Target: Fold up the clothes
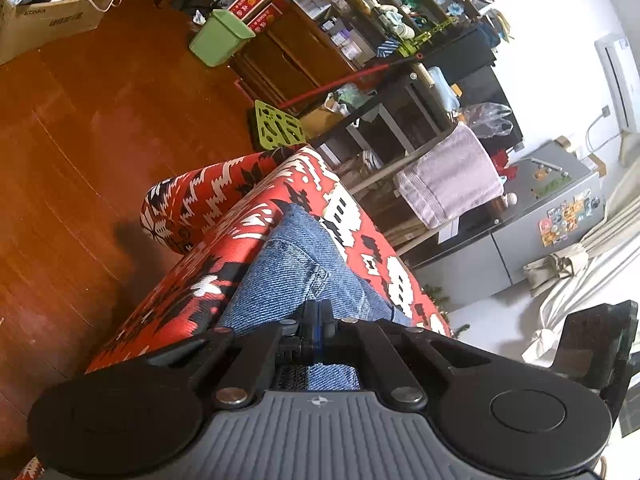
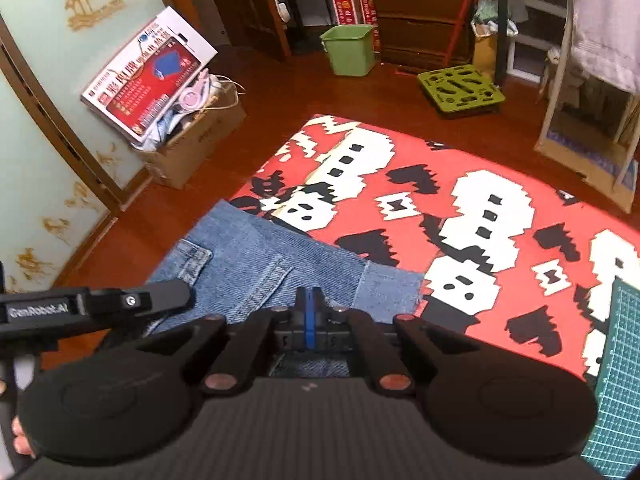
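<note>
Wooden floor (image 2: pixel 132 232), cluttered shelving behind. A red patterned cloth (image 2: pixel 460 208) is spread over the work surface. Folded blue jeans (image 2: pixel 256 260) are laid at its near left edge. Left gripper (image 1: pixel 318 320) and right gripper (image 2: pixel 309 312) are each seen with jaws together, clamped on the jeans' near edge.

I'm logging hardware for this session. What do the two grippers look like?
Both are matte black: two round discs at the sides, linkage bars with metal rivets, and narrow fingers with a blue strip between them. The left gripper has a grey ribbed body with a small compass-like mark. The right gripper has a dark ribbed body. The side of the left one reads "GenRobot.AI" in white.
</note>
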`<state>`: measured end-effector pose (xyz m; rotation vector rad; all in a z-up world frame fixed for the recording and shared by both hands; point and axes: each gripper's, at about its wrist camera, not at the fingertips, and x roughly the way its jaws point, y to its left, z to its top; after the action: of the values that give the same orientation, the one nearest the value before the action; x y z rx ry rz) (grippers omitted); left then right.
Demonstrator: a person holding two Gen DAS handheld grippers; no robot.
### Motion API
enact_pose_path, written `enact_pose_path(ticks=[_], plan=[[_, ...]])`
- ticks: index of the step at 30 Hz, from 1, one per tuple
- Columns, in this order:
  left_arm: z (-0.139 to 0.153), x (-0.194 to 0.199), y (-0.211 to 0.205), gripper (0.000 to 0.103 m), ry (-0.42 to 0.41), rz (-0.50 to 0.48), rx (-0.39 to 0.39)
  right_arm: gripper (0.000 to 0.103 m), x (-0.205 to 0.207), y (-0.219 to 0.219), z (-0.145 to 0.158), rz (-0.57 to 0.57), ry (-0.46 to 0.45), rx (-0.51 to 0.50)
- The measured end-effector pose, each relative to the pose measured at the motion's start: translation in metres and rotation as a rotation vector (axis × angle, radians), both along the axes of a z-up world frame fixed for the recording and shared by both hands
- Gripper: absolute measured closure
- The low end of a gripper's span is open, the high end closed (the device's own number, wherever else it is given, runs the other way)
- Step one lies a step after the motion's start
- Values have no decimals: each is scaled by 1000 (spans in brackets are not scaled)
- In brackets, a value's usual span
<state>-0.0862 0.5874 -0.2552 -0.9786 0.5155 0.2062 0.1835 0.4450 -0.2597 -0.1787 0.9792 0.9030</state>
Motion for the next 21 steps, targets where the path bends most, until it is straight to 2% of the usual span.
enact_pose_path(ticks=[2, 7, 11, 13, 18, 21], plan=[[1, 1, 0, 102, 2, -1, 0, 103, 0, -1, 2, -7, -1, -1], [8, -1, -1, 103, 13, -7, 19, 103, -14, -3, 20, -11, -82, -10], [20, -7, -5, 103, -18, -38, 38, 103, -41, -2, 24, 78, -37, 24], [21, -6, -8, 103, -31, -67, 30, 103, -49, 3, 15, 84, -18, 11], [10, 7, -16, 102, 49, -121, 74, 103, -44, -5, 0, 12, 43, 42], [6, 7, -14, 100, 55, -133, 65, 103, -42, -12, 1, 5, 0, 11]])
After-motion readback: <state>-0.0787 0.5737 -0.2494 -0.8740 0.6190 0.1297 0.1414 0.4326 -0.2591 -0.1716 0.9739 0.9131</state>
